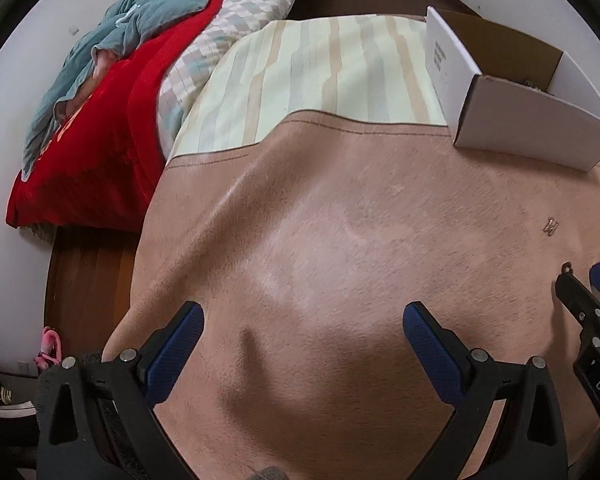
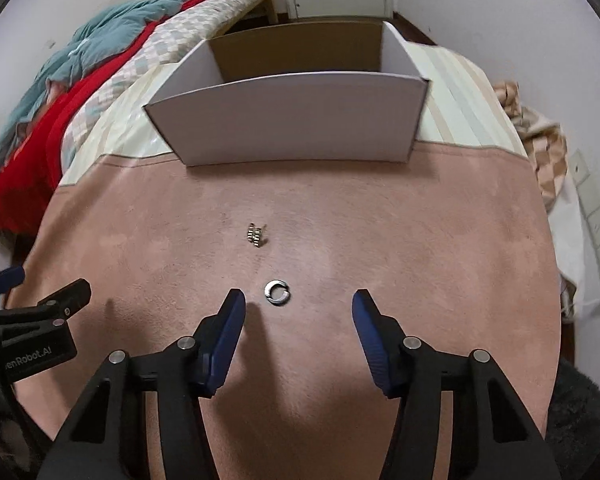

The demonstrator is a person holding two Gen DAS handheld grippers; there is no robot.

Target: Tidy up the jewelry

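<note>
A small silver open ring (image 2: 277, 291) lies on the pink blanket (image 2: 340, 240), just ahead of my right gripper (image 2: 299, 300), which is open and empty with the ring between its fingertips. A small gold earring piece (image 2: 255, 235) lies farther ahead; it also shows in the left wrist view (image 1: 551, 226). An open white cardboard box (image 2: 292, 120) stands beyond, also at the far right in the left wrist view (image 1: 512, 116). My left gripper (image 1: 303, 316) is open and empty over bare blanket, left of the right gripper (image 1: 580, 280).
A striped cream cover (image 1: 320, 76) lies under the box. A red quilt (image 1: 92, 152), teal bedding (image 1: 140, 12) and a checkered quilt (image 1: 252, 8) are piled at the left. A checkered cloth (image 2: 540, 148) hangs at the right bed edge. Wooden floor (image 1: 80, 280) lies left.
</note>
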